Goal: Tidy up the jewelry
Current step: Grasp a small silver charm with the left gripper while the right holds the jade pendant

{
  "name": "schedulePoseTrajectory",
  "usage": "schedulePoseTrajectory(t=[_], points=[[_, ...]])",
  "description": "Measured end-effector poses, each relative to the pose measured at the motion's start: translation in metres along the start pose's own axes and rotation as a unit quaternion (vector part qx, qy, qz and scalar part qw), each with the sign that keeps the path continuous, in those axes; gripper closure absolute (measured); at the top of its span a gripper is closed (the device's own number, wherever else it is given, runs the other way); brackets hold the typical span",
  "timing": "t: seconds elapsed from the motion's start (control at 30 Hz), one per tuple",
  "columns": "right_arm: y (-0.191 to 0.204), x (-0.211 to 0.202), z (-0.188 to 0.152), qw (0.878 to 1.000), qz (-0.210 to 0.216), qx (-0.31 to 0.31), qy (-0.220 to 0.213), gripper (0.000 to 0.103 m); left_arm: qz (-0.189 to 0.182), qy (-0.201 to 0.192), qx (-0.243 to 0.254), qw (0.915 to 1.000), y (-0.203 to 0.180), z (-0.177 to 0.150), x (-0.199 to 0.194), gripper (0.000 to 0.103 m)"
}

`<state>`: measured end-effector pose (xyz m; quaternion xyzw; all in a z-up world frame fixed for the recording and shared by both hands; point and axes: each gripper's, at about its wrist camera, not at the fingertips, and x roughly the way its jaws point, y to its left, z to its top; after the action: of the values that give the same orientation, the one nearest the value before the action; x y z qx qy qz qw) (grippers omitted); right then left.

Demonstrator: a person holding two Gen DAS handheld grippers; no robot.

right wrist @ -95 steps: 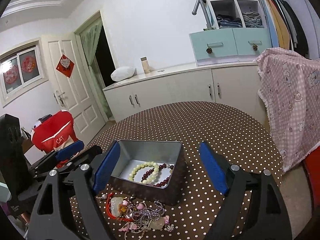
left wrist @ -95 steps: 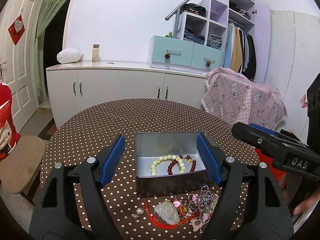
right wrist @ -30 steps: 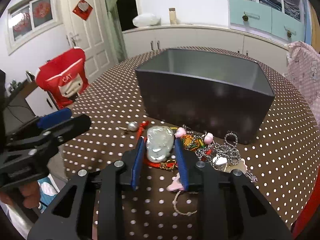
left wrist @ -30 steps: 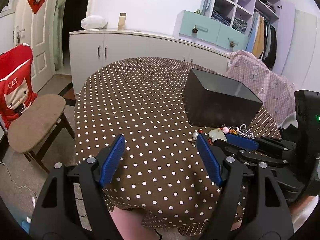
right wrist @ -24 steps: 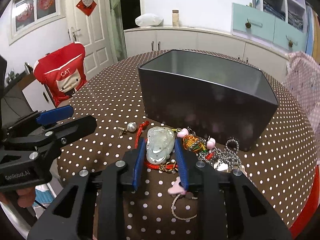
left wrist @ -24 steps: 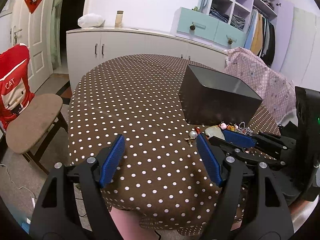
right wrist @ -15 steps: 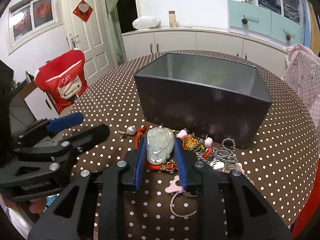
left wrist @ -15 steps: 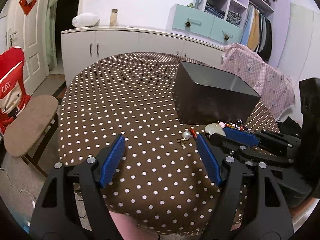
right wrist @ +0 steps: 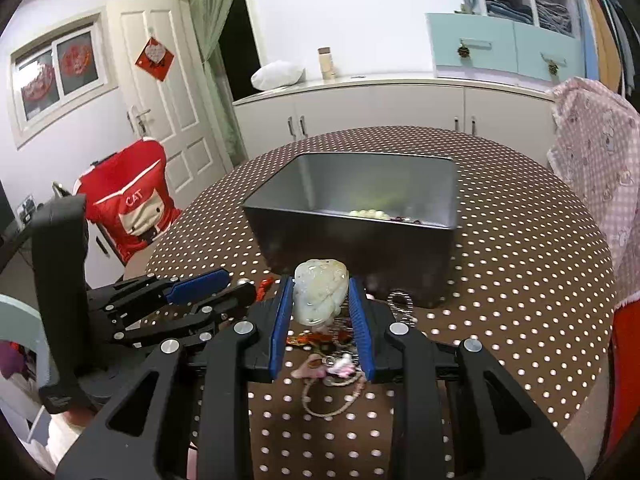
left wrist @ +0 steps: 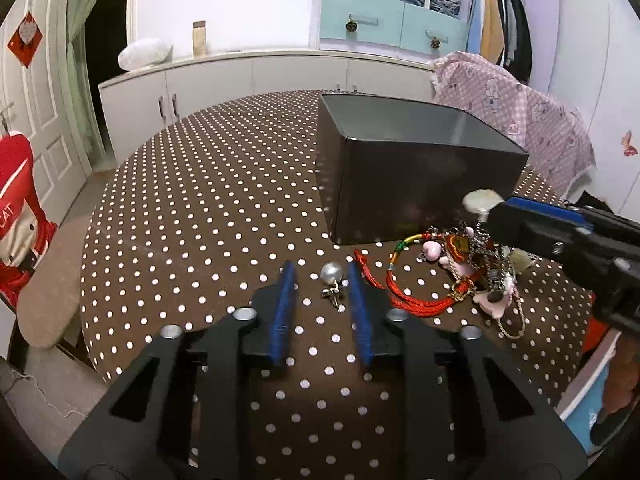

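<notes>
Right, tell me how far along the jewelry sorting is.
Done: bead bracelets already lie in the metal box. In hand: the right gripper is shut on the pale jade pendant; the left gripper is closing around the pearl earring, pads not yet touching. Left: the red cord and tangled chains and charms on the tablecloth.

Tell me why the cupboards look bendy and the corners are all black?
Both views use a round fisheye lens: in the left wrist view the white cupboard top curves and black fills the corners; in the right wrist view the door leans and the table edge bows. The metal box shows soft glare inside there; the pale stone pendant looks sharp.
</notes>
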<state>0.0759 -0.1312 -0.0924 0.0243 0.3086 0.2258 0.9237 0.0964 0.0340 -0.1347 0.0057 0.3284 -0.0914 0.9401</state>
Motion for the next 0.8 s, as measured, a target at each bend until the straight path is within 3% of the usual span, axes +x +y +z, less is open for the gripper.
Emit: schedulePoseTrajectory(t=[0.1,0.23,0.8], points=[[-0.005,-0.003,-0.001,1.0,-0.004,0.01,-0.003,0.077,0.001,-0.004,-0.018,0.9998,0.006,0.0,0.0,0.091],[-0.012,-0.006,0.0,1.0,-0.008,0.02,-0.006,0.077,-0.01,-0.007,-0.041,0.9991,0.014,-0.002,-0.001,0.092],[-0.019,-0.017,0.004,0.999,-0.015,0.029,-0.026,0.077,-0.005,-0.037,-0.033,0.9987,0.007,0.012,-0.021,0.092]])
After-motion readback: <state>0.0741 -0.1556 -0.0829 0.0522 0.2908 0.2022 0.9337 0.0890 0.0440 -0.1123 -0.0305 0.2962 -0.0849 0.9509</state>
